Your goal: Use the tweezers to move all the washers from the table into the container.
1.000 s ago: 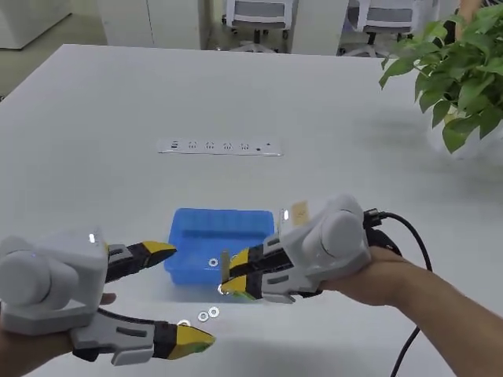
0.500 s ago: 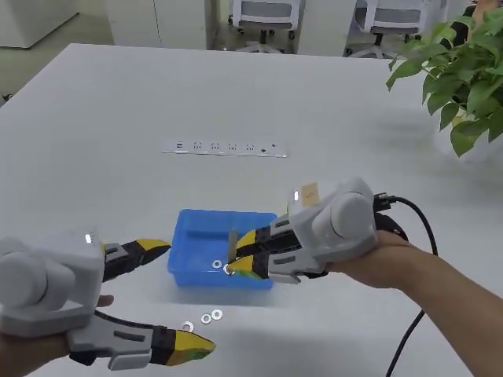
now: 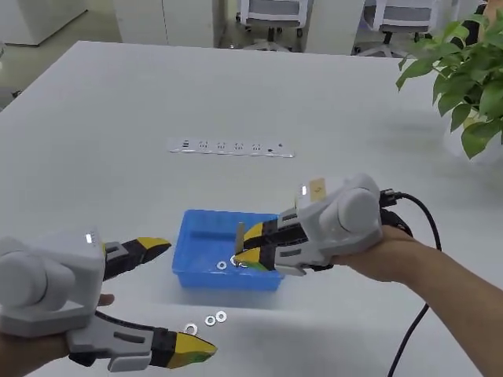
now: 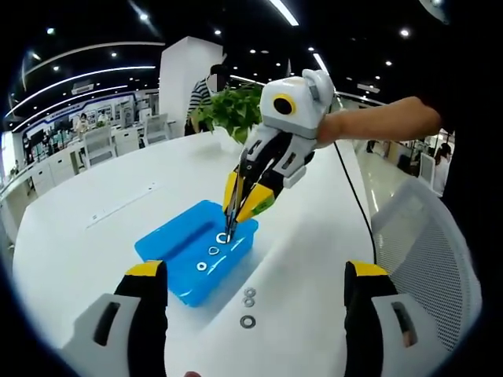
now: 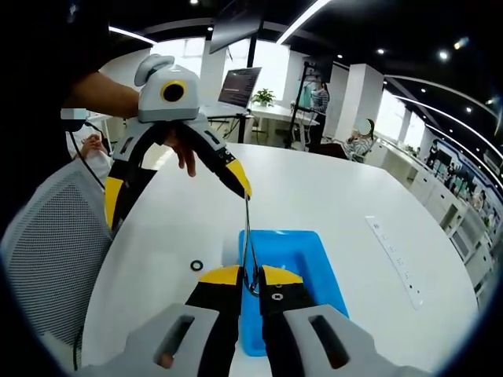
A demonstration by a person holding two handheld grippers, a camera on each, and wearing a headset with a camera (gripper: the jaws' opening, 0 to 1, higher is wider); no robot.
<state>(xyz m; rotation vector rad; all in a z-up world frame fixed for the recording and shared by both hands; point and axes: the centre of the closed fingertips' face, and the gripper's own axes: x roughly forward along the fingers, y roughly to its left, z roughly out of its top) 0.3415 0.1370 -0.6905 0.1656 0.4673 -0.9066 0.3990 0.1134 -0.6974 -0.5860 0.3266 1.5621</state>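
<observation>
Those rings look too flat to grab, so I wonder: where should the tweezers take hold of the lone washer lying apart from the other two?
Probably its rim, from above: the washer lies flat on the table, leaving no edge to pinch sideways. One tip of the tweezers through the hole, one outside, on the side away from the other two washers.
</observation>
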